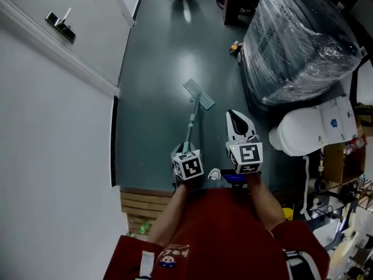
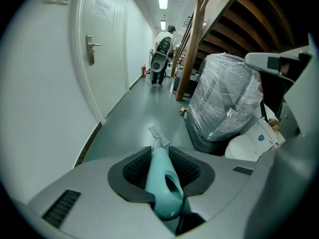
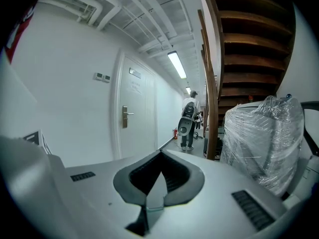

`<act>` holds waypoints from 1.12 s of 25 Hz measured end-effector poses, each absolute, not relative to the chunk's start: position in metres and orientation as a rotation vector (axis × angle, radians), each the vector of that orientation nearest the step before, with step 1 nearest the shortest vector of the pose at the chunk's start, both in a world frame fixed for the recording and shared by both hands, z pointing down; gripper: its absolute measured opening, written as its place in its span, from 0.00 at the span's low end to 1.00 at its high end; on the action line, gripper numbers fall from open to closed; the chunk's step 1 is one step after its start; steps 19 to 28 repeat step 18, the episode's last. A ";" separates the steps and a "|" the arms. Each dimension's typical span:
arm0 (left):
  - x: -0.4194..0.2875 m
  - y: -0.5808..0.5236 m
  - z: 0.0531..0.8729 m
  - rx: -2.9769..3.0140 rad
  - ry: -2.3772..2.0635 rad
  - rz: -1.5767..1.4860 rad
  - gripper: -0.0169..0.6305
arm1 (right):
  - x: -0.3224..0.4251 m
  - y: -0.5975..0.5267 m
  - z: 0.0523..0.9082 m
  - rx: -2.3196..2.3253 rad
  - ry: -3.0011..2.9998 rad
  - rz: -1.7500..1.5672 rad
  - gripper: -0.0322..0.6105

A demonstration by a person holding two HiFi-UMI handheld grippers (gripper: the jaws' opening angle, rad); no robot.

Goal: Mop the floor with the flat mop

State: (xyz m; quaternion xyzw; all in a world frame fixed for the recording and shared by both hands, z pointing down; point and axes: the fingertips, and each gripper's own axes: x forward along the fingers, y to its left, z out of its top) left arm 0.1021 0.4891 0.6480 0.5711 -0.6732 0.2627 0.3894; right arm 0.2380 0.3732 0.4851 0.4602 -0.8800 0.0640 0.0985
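Head view: left gripper (image 1: 186,154) with a black-and-white square-marker cube is clamped on the upper end of the teal-handled flat mop (image 1: 192,118). The mop's pale rectangular head lies flat on the dark grey-green glossy floor (image 1: 157,86), ahead of the person. Right gripper (image 1: 234,116) is just beside the left, off the mop, tips meeting. A white panelled door with a metal lever handle (image 1: 60,25) is on the left, a big bundle wrapped in clear plastic film (image 1: 297,39) on the right, and a white rounded plastic object (image 1: 303,132) near it; its small blue label is unreadable. Left gripper view: jaws are closed on the teal mop handle (image 2: 162,183), and the head sits on the floor far down the shaft. The plate on the door is too small to read. A person (image 2: 162,51) stands at the far end of the corridor. Right gripper view: jaws are together with nothing between them, pointing down the corridor. The small door sign (image 3: 134,73) is illegible.
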 end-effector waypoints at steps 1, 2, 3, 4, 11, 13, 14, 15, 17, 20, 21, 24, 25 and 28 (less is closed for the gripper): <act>0.104 0.493 0.648 1.450 -1.712 0.669 0.21 | 0.240 0.375 0.484 1.360 -2.607 0.189 0.08; 0.105 0.497 0.648 1.449 -1.711 0.672 0.21 | 0.241 0.377 0.482 1.360 -2.611 0.189 0.08; 0.107 0.499 0.648 1.448 -1.711 0.676 0.21 | 0.242 0.379 0.481 1.359 -2.615 0.187 0.08; 0.108 0.501 0.649 1.449 -1.710 0.681 0.21 | 0.243 0.382 0.480 1.358 -2.618 0.184 0.08; 0.117 0.506 0.647 1.455 -1.705 0.697 0.21 | 0.265 0.390 0.469 1.390 -2.615 0.155 0.08; 0.117 0.507 0.647 1.454 -1.705 0.693 0.21 | 0.267 0.391 0.469 1.401 -2.614 0.155 0.08; 0.117 0.507 0.647 1.454 -1.708 0.691 0.21 | 0.268 0.393 0.469 1.402 -2.613 0.155 0.08; 0.117 0.507 0.647 1.455 -1.712 0.690 0.21 | 0.269 0.394 0.470 1.402 -2.612 0.156 0.08; 0.119 0.508 0.648 1.453 -1.717 0.688 0.21 | 0.271 0.397 0.472 1.400 -2.611 0.161 0.08; 0.120 0.509 0.649 1.451 -1.719 0.688 0.21 | 0.272 0.398 0.473 1.399 -2.610 0.164 0.08; 0.120 0.509 0.649 1.451 -1.719 0.688 0.21 | 0.272 0.398 0.473 1.399 -2.610 0.164 0.08; 0.120 0.509 0.649 1.451 -1.719 0.688 0.21 | 0.272 0.398 0.473 1.399 -2.610 0.164 0.08; 0.120 0.509 0.649 1.451 -1.719 0.688 0.21 | 0.272 0.398 0.473 1.399 -2.610 0.164 0.08; 0.120 0.509 0.649 1.451 -1.719 0.688 0.21 | 0.272 0.398 0.473 1.399 -2.610 0.164 0.08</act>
